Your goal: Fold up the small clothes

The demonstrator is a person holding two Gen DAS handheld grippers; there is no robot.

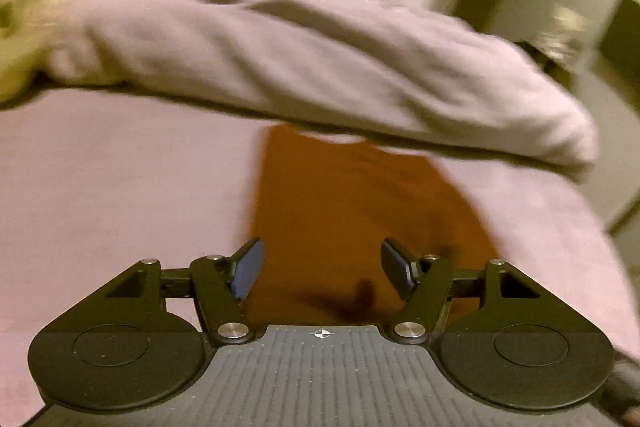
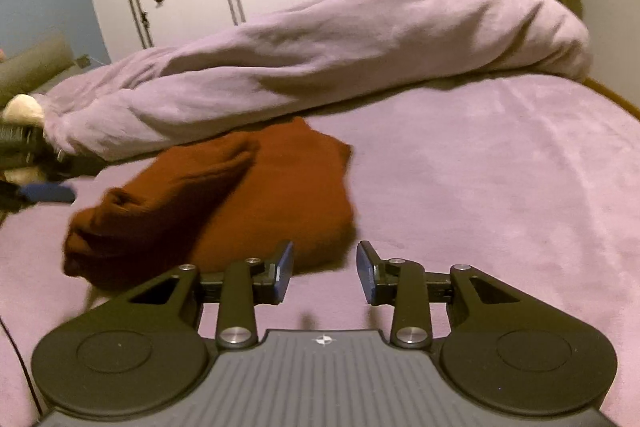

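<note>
From my left gripper (image 1: 322, 269) I see the jaws released and spread wide, gripping nothing, with the rust-brown garment (image 1: 360, 211) lying flat on the bed (image 1: 120, 187) straight ahead of them. Its left edge runs forward from just beside my left jaw, and its far edge, with what looks like a neckline through the blur, reaches almost to the rolled lilac duvet (image 1: 320, 67). Left of the jaws the lilac sheet lies bare. A cream plush toy (image 1: 24, 15) sits far left beside the duvet.

My right gripper (image 2: 325, 273) also has its jaws released and gripping nothing. The garment (image 2: 256, 203) lies ahead and left of them, one part bunched into a thick roll, its near-right edge just beyond my left jaw. Ahead and right of the jaws, bare sheet (image 2: 500, 187) stretches to the duvet (image 2: 340, 59) and the bed's right edge.
</note>
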